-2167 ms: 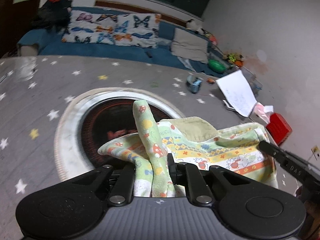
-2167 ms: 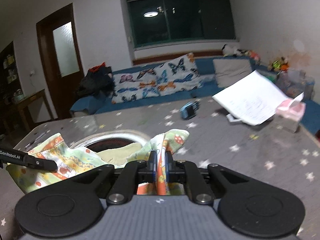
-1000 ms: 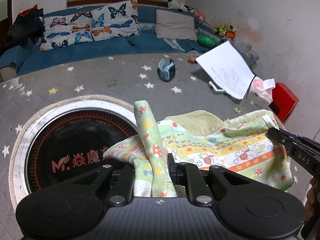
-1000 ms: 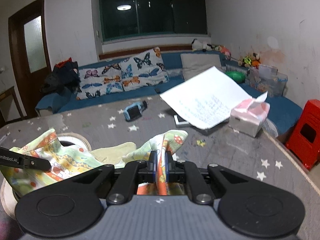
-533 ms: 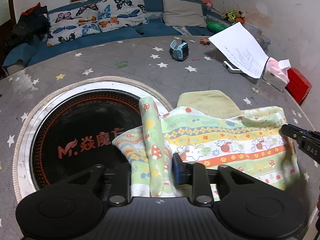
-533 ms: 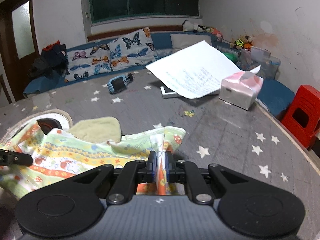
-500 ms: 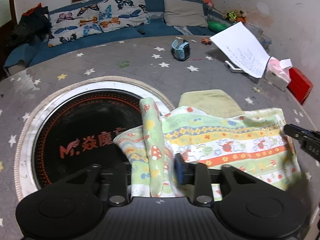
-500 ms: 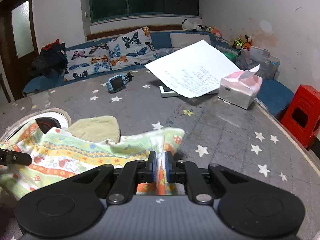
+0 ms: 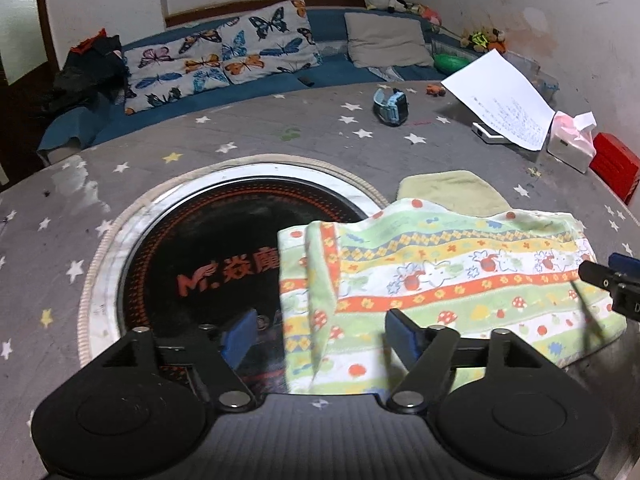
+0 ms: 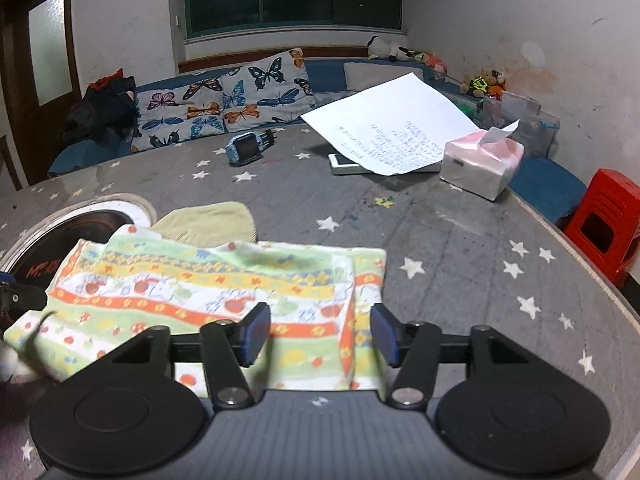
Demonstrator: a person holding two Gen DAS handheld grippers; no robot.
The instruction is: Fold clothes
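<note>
Release is the step in hand: I see both the left gripper (image 9: 316, 334) and right gripper (image 10: 318, 334) with jaws opening, pads clear of the cloth (image 9: 440, 276), which lies folded on the table (image 10: 460, 248), partly over the hob (image 9: 200, 248). Next I judge a fresh grip for another fold.

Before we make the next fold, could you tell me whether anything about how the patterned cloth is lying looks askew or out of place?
Yes: the patterned cloth lies partly over the black round cooktop set in the table rather than fully on the grey star-print cover. Its left edge is bunched into a ridge, and it overlaps a plain yellowish cloth.
</note>
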